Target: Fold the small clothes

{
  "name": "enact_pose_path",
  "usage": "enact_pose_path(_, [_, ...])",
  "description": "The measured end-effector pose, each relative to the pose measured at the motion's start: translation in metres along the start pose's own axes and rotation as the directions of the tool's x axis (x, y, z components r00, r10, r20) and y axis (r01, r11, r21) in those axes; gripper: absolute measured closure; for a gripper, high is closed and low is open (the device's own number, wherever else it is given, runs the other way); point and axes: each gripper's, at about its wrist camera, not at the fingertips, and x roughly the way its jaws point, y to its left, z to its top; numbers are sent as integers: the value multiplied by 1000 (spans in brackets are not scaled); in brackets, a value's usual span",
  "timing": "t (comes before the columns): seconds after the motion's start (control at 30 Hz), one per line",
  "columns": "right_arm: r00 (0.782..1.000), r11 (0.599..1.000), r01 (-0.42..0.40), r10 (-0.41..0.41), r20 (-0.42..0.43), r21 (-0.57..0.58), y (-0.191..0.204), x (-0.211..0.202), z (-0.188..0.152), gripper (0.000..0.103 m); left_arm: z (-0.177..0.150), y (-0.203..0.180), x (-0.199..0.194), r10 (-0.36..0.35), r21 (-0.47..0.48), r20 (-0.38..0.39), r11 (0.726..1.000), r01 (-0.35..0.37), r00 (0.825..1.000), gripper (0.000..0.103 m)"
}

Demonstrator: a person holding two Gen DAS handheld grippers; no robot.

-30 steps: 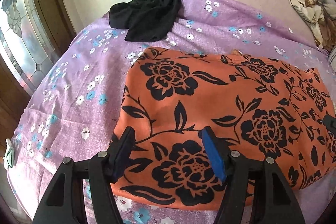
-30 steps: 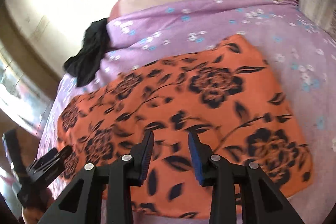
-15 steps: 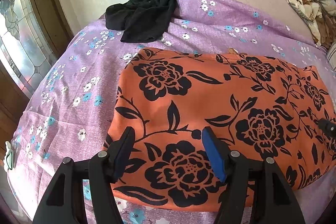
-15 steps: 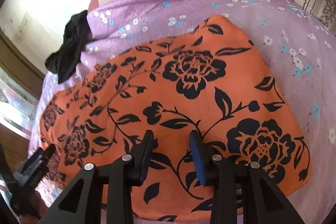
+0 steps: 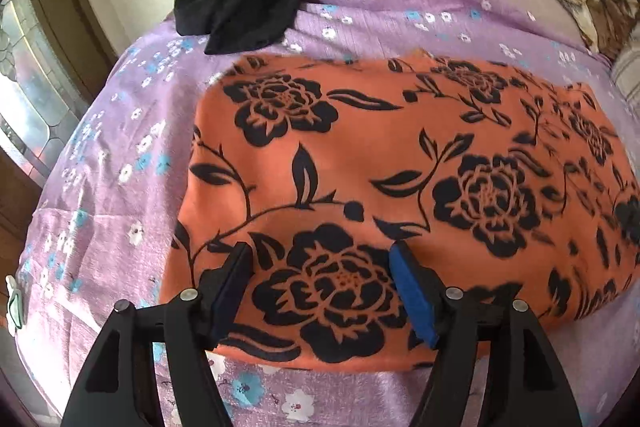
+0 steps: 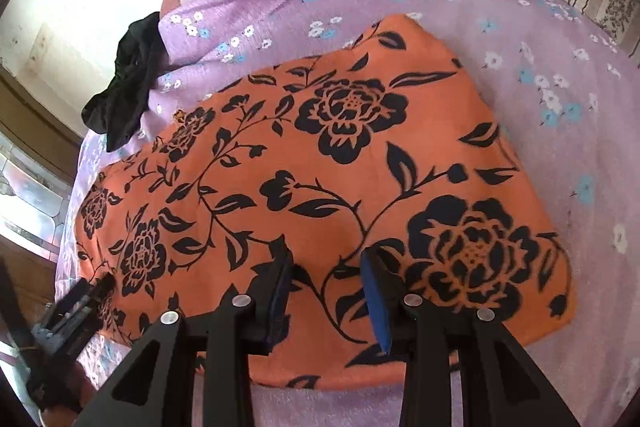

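Holding both grippers over the orange cloth [image 5: 400,163], with left gripper [image 5: 320,267] jaws opening and right gripper [image 6: 326,275] jaws narrow and empty, you should pinch the near edge evenly

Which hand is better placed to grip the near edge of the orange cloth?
Probably left: the left gripper is opening over the cloth's near corner; the right gripper stands narrower, mid-edge.

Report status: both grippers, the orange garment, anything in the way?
Left gripper opening, nothing gripped; right gripper open, empty. Orange floral garment flat on purple bedsheet. Black garment clear, beyond it.
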Motion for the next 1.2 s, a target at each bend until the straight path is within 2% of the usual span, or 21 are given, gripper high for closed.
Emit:
enact_pose_path(0.13, [999, 998, -21, 20, 30, 60, -26, -17, 4, 64, -5, 20, -9, -12, -13, 27, 1000, 12, 1000, 27])
enact_pose_path(0.27, [997, 996, -18, 11, 79, 92, -44, -32, 7, 64, -6, 63, -17, 51, -106, 73, 993, -44, 996, 27])
enact_pose_path(0.37, [998, 994, -15, 9, 55, 104, -50, -29, 5, 64, -8, 91, -3, 125, -185, 3, 975, -123, 992, 27])
enact_pose_path(0.4, [1000, 994, -4, 2, 21, 111, -51, -21, 4, 64, -11, 98, 5, 124, -205, -37, 970, -129, 992, 25])
enact_pose_path(0.47, [998, 993, 38, -33, -49, 108, -50, -6, 1, 64, -14, 103, 10, 93, -242, -51, 965, -103, 994, 24])
enact_pose_path(0.57, [997, 996, 76, -76, -13, 55, -35, -10, 3, 63, -9, 95, 3, 112, -194, -30, 974, -116, 993, 25])
enact_pose_path(0.67, [997, 997, 67, -68, 46, 26, -19, -18, 3, 63, -5, 91, -6, 73, -213, 16, 975, -68, 997, 25])
enact_pose_path(0.7, [997, 999, 36, -36, 73, 2, -10, -22, 3, 63, -3, 91, -8, 57, -221, 26, 974, -50, 998, 25])
enact_pose_path(0.8, [994, 996, -73, 76, 74, -41, 12, -21, -1, 63, 9, 91, -11, 54, -238, 68, 970, -37, 996, 25])
enact_pose_path(1.0, [988, 979, -152, 154, 5, -132, 60, -2, -18, 63, 40, 86, 8, 22, -254, 116, 967, 8, 993, 25])
enact_pose_path(1.07, [988, 977, -155, 154, -14, -148, 68, 5, -22, 63, 47, 84, 19, 18, -256, 94, 967, 7, 995, 25])
enact_pose_path(1.17, [989, 976, -148, 145, -33, -157, 69, 12, -29, 63, 52, 82, 46, -20, -263, -27, 965, 12, 999, 25])
enact_pose_path(1.2, [989, 977, -144, 140, -39, -158, 70, 15, -30, 63, 51, 83, 51, -28, -275, -44, 961, 15, 999, 24])
